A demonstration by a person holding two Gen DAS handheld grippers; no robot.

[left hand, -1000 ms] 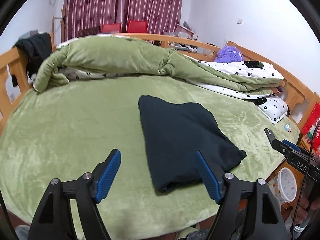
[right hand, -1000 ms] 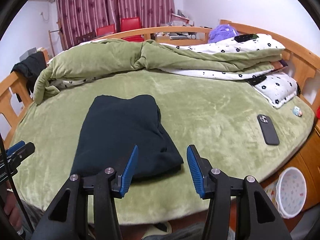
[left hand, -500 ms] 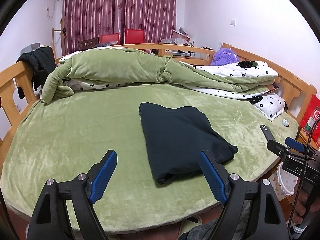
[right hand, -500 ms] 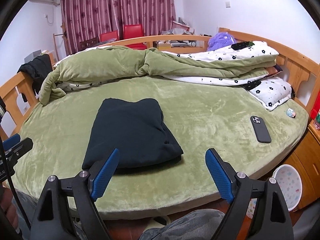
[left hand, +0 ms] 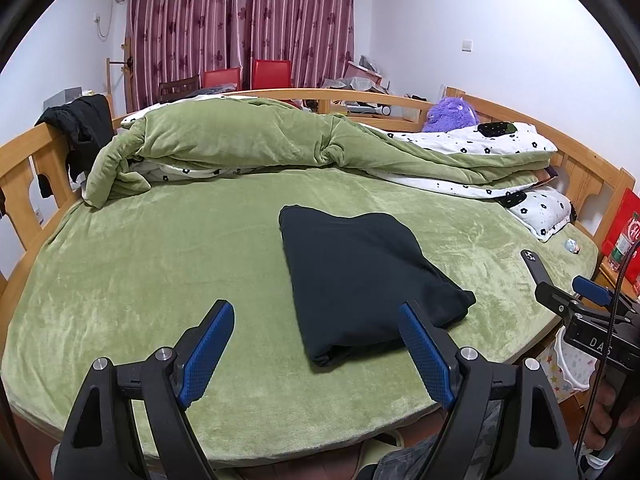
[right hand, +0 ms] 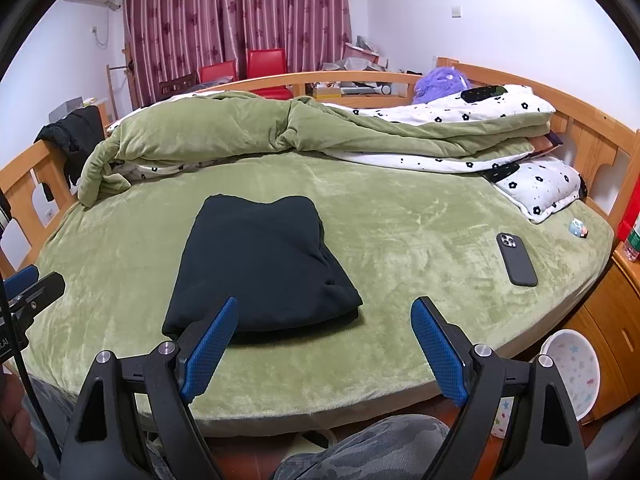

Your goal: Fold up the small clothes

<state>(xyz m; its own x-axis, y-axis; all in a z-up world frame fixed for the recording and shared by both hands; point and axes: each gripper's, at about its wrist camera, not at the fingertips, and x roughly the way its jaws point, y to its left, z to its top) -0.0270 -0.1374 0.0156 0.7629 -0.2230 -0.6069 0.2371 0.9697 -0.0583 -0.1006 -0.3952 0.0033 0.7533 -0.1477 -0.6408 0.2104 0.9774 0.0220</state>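
Green bed (left hand: 160, 280) | folded dark garment (left hand: 360, 272) at left gripper's (left hand: 320, 354) one o'clock, right gripper's (right hand: 324, 350) eleven; long axis near-far; both wide, empty; equally near.

Black garment (left hand: 360, 276) on a green blanket (left hand: 160, 264); white quilt (right hand: 460, 112) with black flowers; maroon striped curtains (left hand: 240, 20); purple plush (right hand: 440, 82); red chairs (right hand: 266, 64); blue pads (left hand: 210, 352).

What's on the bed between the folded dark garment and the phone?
Nothing: in the right wrist view, only bare green blanket lies between the garment and the phone.
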